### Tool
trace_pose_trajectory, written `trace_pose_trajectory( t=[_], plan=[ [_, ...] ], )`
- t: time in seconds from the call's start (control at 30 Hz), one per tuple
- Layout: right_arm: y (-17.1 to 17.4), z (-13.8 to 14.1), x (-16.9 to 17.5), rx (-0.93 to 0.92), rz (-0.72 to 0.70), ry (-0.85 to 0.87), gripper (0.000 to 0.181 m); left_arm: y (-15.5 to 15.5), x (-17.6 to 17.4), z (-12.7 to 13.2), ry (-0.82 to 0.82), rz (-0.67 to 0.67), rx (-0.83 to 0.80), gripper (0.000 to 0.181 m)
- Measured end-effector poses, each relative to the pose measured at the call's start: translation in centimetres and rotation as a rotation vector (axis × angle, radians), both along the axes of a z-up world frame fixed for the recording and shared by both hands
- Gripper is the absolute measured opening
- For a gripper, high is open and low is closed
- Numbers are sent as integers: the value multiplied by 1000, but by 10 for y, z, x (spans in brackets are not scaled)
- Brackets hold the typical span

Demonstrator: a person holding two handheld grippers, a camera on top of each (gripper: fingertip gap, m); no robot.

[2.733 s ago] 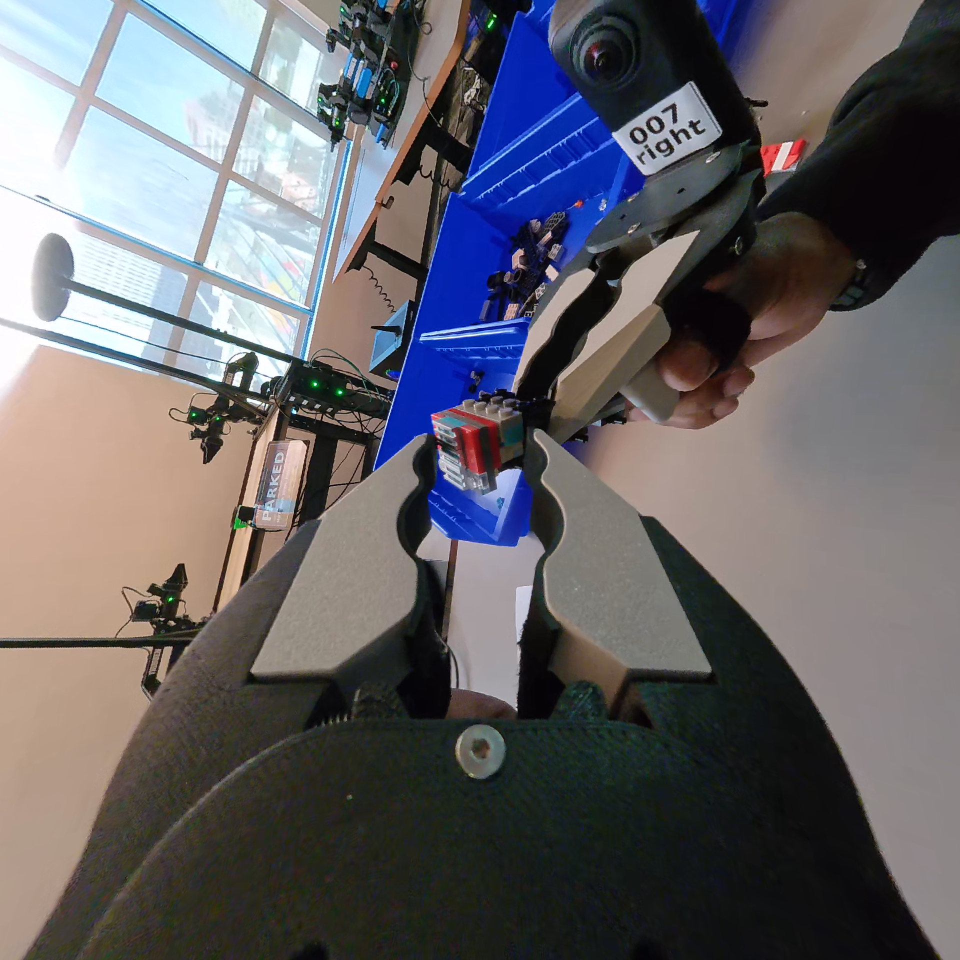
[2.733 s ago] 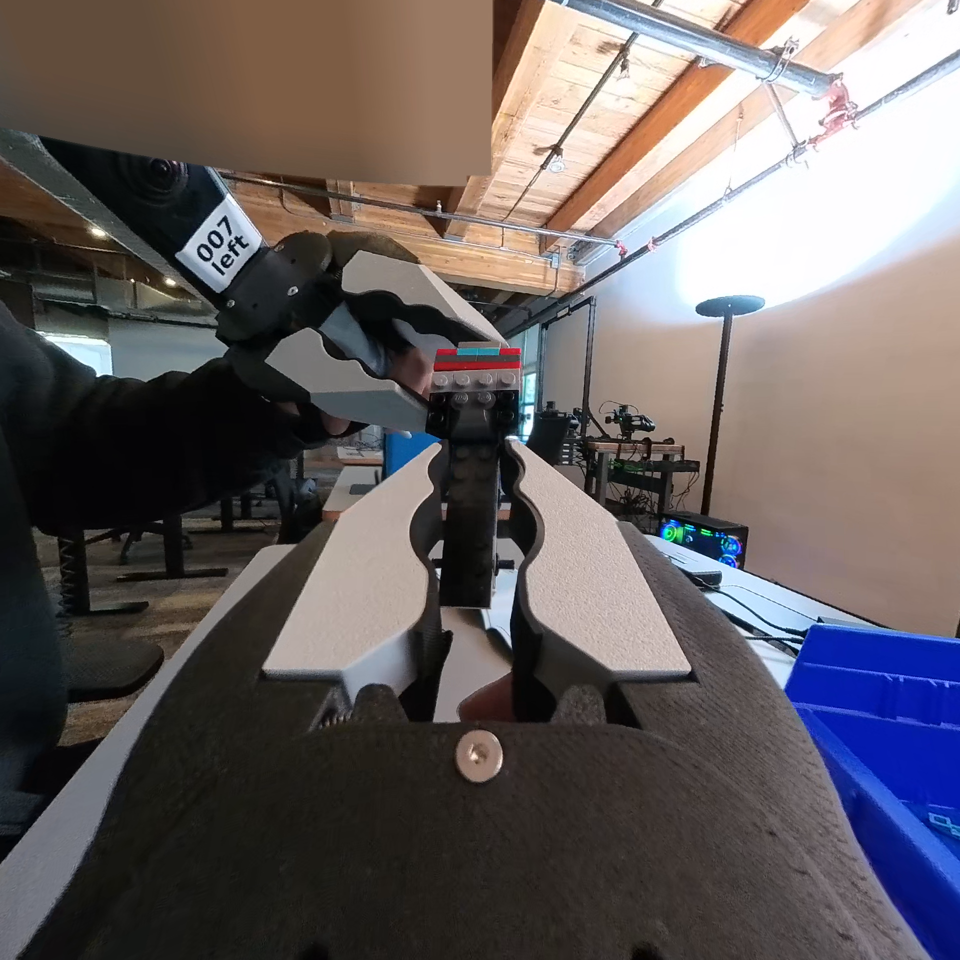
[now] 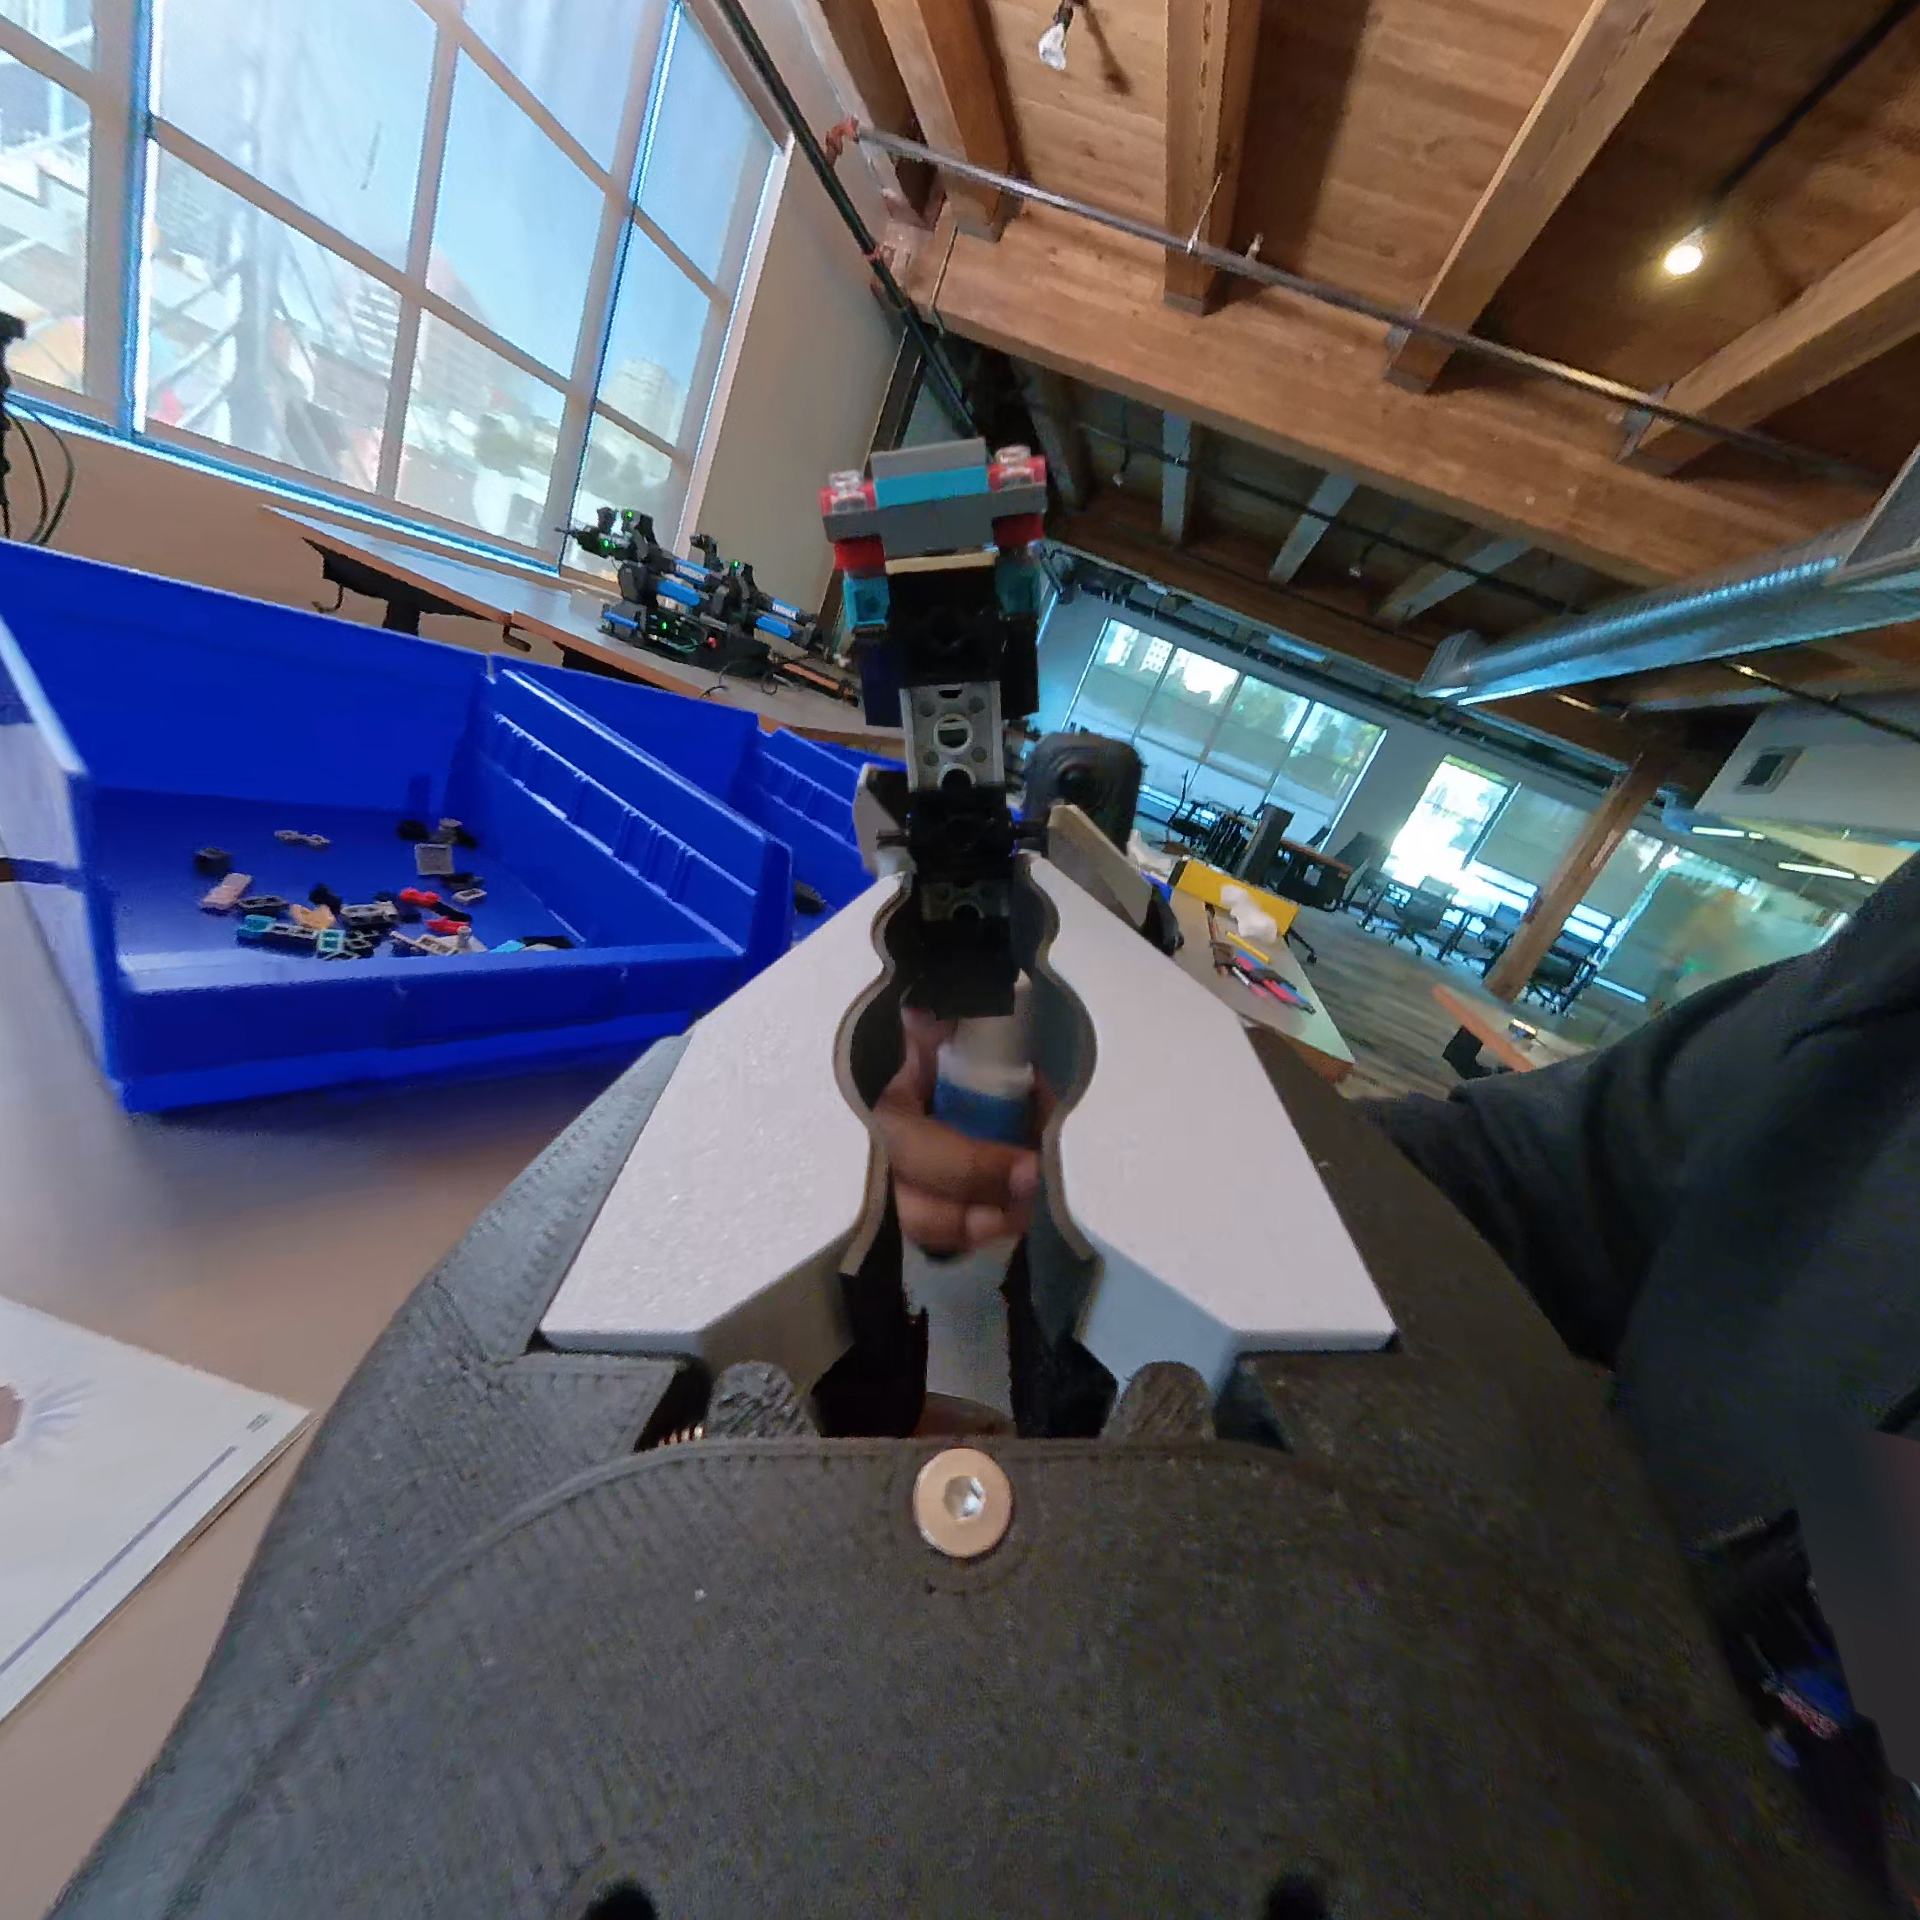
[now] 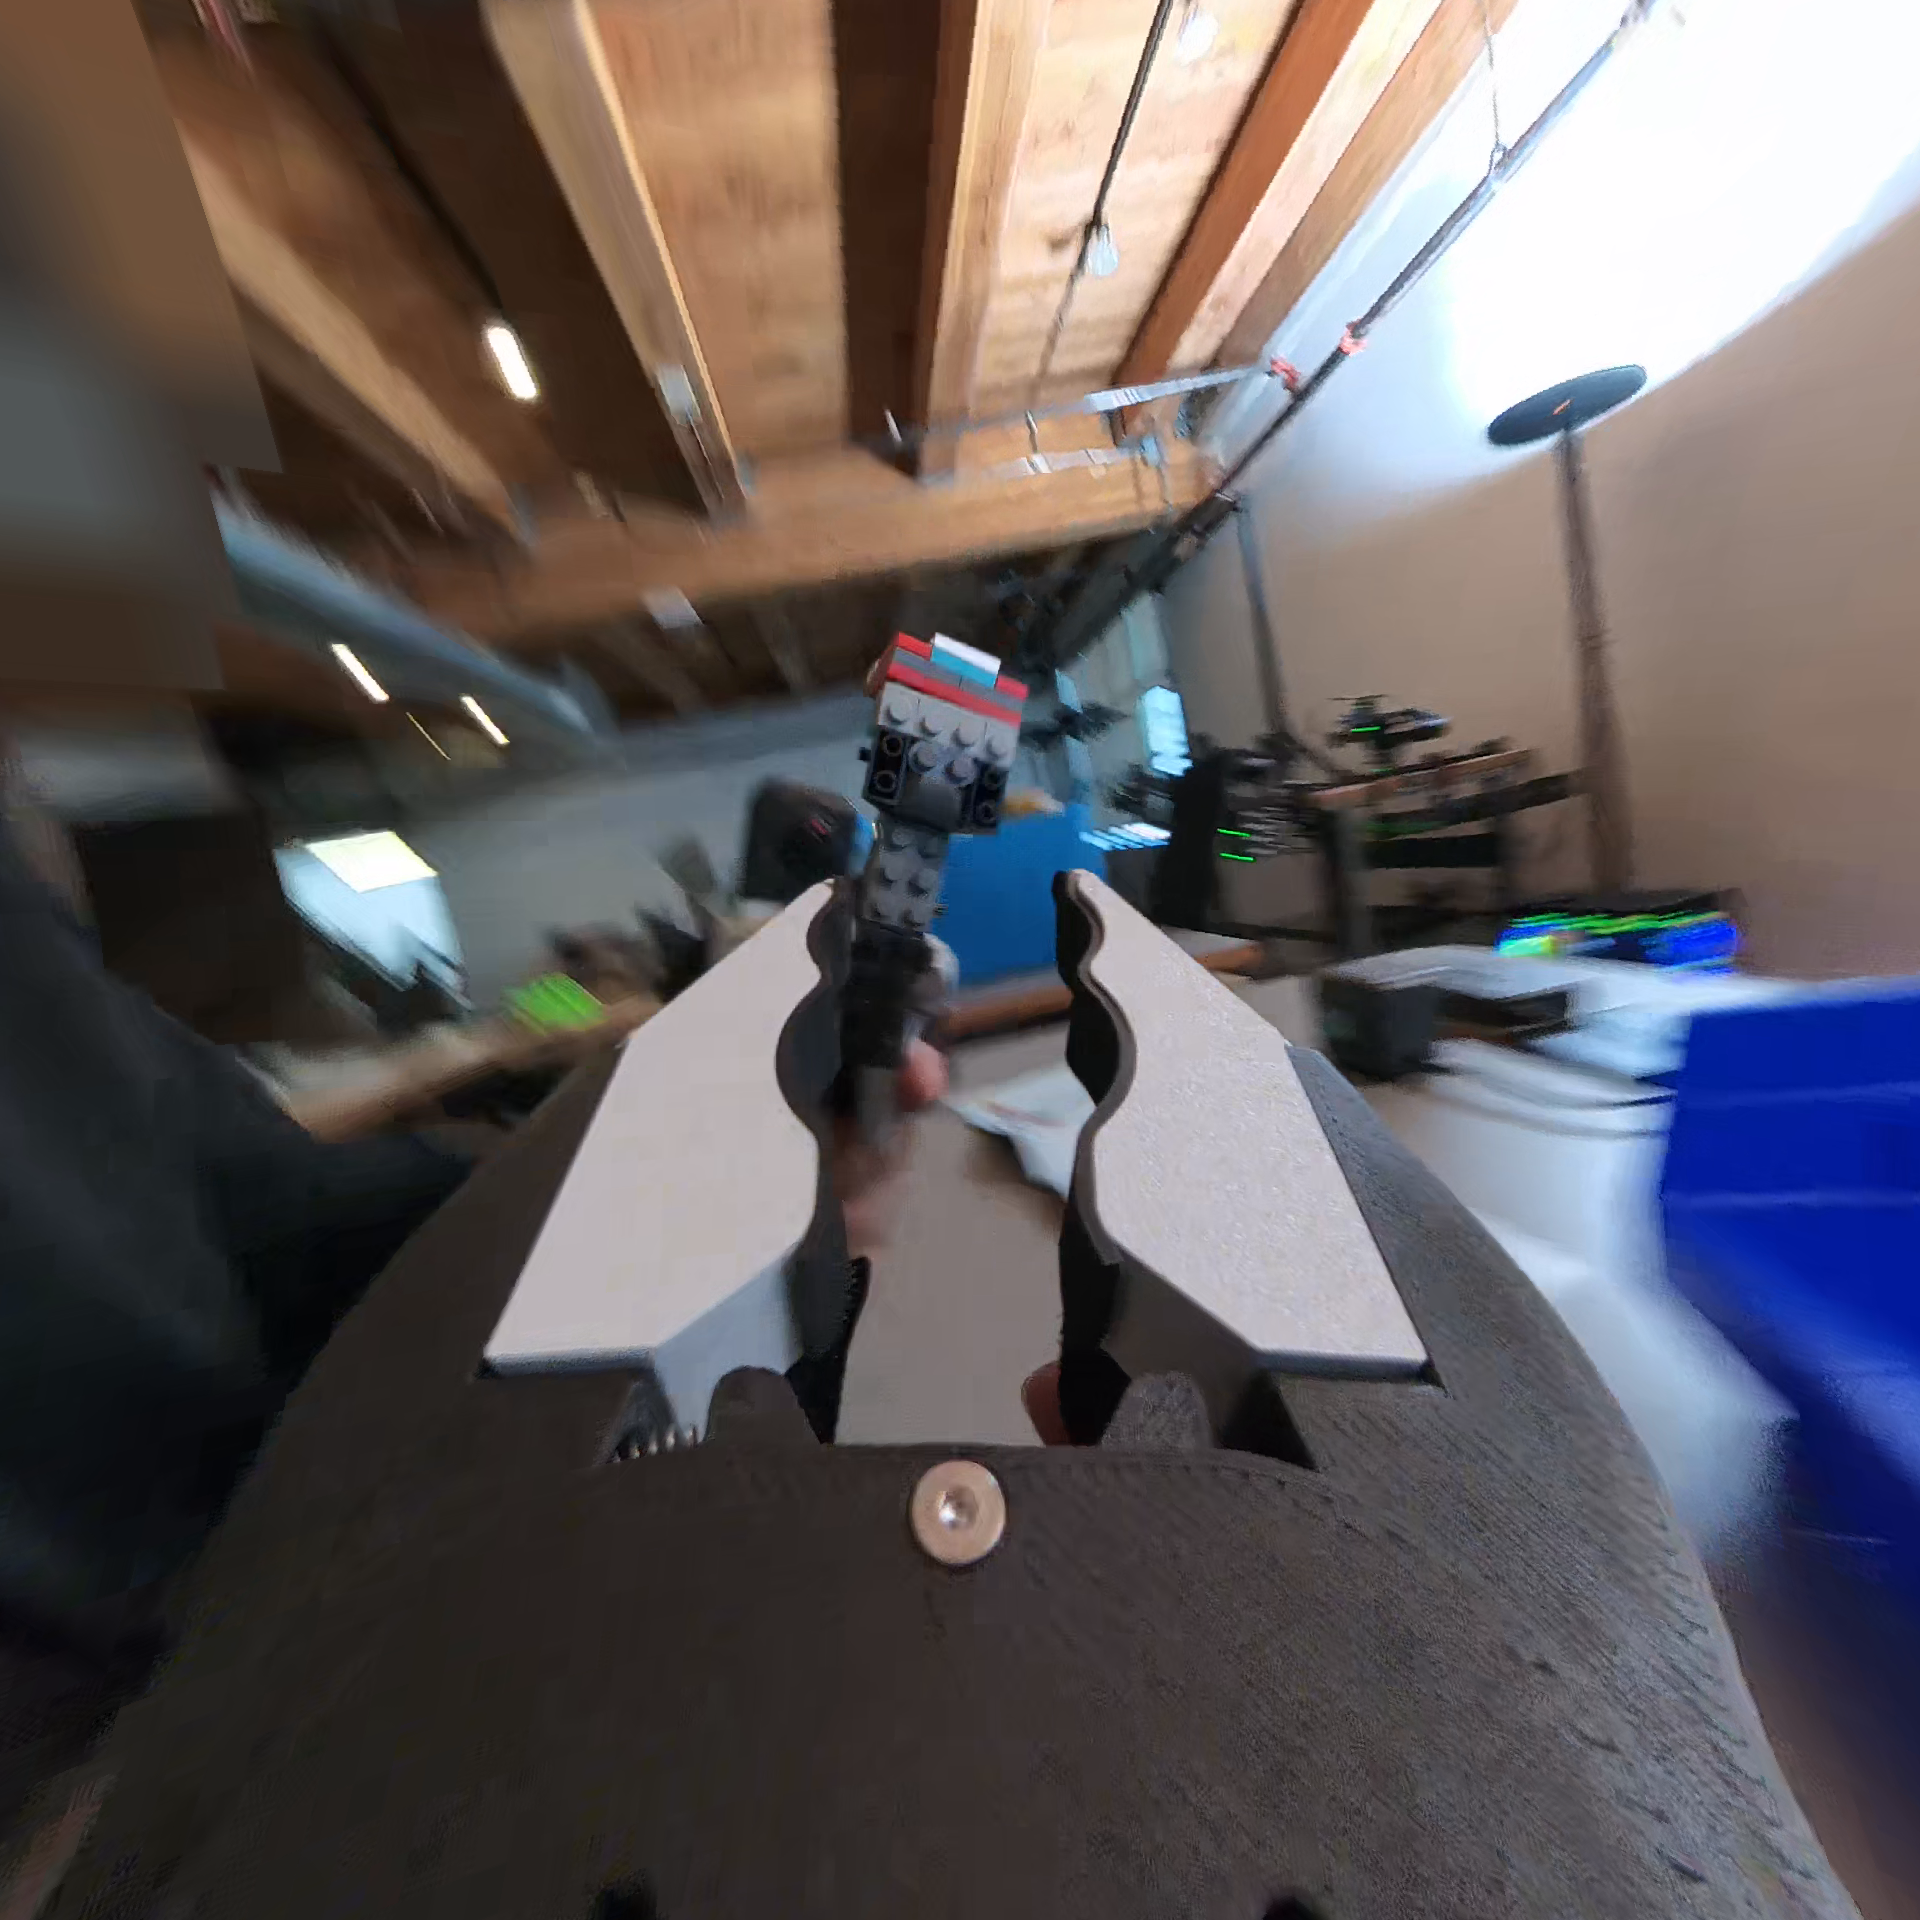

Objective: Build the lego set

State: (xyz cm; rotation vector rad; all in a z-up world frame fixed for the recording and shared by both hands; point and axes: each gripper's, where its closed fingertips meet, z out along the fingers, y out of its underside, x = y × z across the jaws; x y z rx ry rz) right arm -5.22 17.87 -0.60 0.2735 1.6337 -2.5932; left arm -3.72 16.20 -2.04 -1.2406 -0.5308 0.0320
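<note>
In the left wrist view, the left tongs (image 3: 961,894), earlier spread beside the lego model (image 3: 940,665), now clench its black stem. The model stands upright above the tips, grey, red and teal bricks on top, with the blue bin (image 3: 416,935) behind on the surface (image 3: 208,1195).

In the blurred right wrist view, the right tongs (image 4: 951,914), which gripped the stem before, are now released; the model (image 4: 935,748) sits near the left finger (image 4: 717,1122).

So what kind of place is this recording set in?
Most likely an open-plan robotics lab or workshop: exposed wooden ceiling beams, worktables carrying equipment with green lights, and a blue parts bin of loose lego pieces beside the gripper.
</note>
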Motion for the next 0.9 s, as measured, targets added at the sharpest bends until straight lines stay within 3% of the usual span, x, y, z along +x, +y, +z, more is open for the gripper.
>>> trace_pose_trajectory(
  t=[0.13,0.2,0.4,0.6,0.9],
  plan=[
    [9,-1,-11,293,-283,432,48,-16,-2,-12,-51,-57,-61,17],
    [5,3,-11,403,-356,609,55,-21,-2,-20,-80,-111,-86,17],
    [-25,-18,-5,625,-286,906,78,-23,4,-35,-107,-270,-73,18],
    [-51,-23,3,652,-216,997,84,-27,11,-43,-120,-315,-96,18],
    [-59,-5,9,602,-117,944,69,-31,12,-38,-126,-317,-69,18]
  ],
)
